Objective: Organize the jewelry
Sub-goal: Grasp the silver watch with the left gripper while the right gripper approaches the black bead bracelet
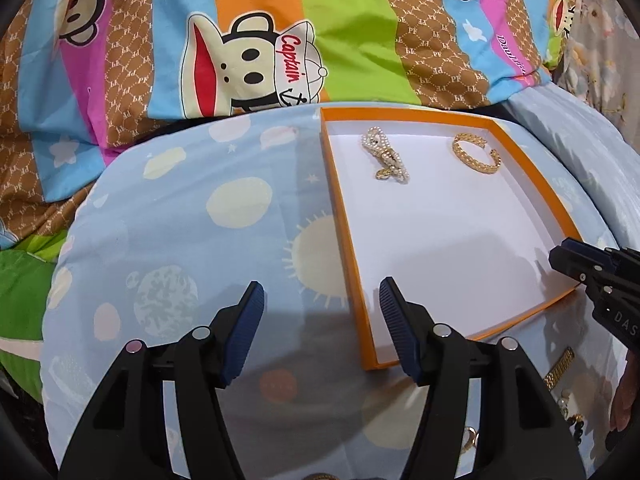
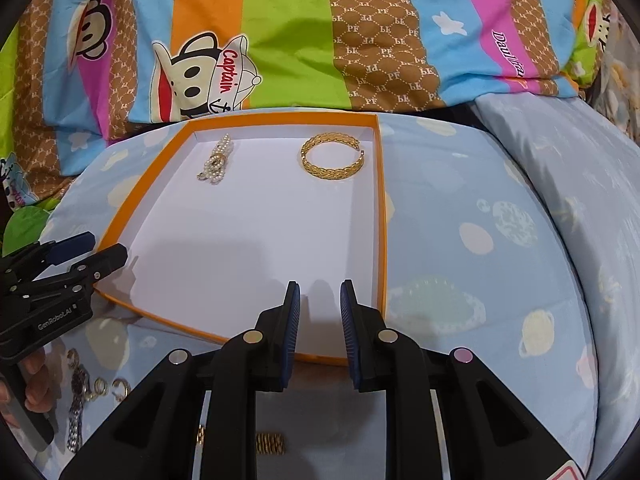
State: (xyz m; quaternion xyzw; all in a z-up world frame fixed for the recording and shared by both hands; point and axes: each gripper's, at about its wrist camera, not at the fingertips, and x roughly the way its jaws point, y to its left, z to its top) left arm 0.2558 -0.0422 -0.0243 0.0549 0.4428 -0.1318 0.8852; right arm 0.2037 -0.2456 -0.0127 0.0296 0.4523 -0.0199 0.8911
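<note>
An orange-rimmed box [image 1: 343,216] [image 2: 382,216] with a white floor lies on the pale blue bed cover. Inside at its far end lie a pearl piece [image 1: 385,158] [image 2: 216,162] and a gold braided bangle [image 1: 476,153] [image 2: 333,155]. My left gripper [image 1: 320,300] is open and empty, straddling the box's left near rim. My right gripper [image 2: 320,300] is open with a narrower gap, empty, over the box's near right corner; it also shows at the right of the left wrist view [image 1: 576,264]. Loose gold pieces [image 1: 560,368] [image 2: 270,444] lie on the cover near the box's front edge.
Gold earrings [image 2: 100,388] and a dark watch-like chain [image 2: 78,404] lie on the cover at lower left. A bright striped monkey-print quilt [image 1: 280,40] [image 2: 280,40] is bunched behind the box. The left gripper body [image 2: 52,280] shows at the right wrist view's left.
</note>
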